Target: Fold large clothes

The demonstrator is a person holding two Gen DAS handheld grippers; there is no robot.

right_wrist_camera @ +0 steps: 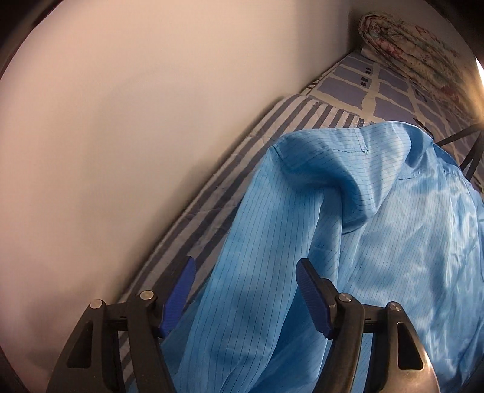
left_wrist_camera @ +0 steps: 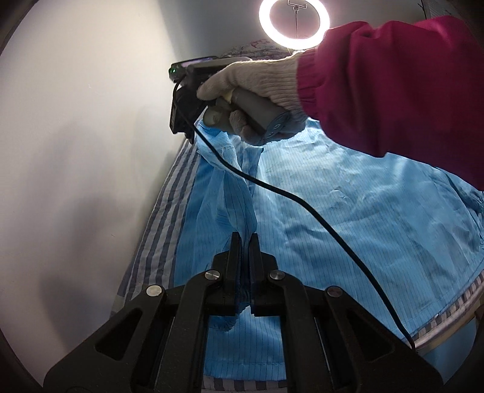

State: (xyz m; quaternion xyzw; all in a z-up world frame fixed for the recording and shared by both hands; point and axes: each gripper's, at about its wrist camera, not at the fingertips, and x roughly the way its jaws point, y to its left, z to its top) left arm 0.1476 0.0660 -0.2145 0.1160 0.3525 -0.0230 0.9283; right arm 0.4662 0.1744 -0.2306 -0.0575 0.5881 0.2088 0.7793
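Blue garment (left_wrist_camera: 348, 205) spread on striped bed sheet (left_wrist_camera: 157, 229), along wall-side edge. Judged thin, light, limp, slippery. My left gripper (left_wrist_camera: 245, 241) clamped on sleeve fold. My right gripper (right_wrist_camera: 245, 290) open above sleeve, nothing pinched. Best hold: seams, cuff.

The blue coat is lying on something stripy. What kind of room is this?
Most likely a bedroom. The blue coat is spread on a bed with a striped sheet pushed against a plain wall, and a rolled flowery quilt sits at the far end. A ring light shines above it.
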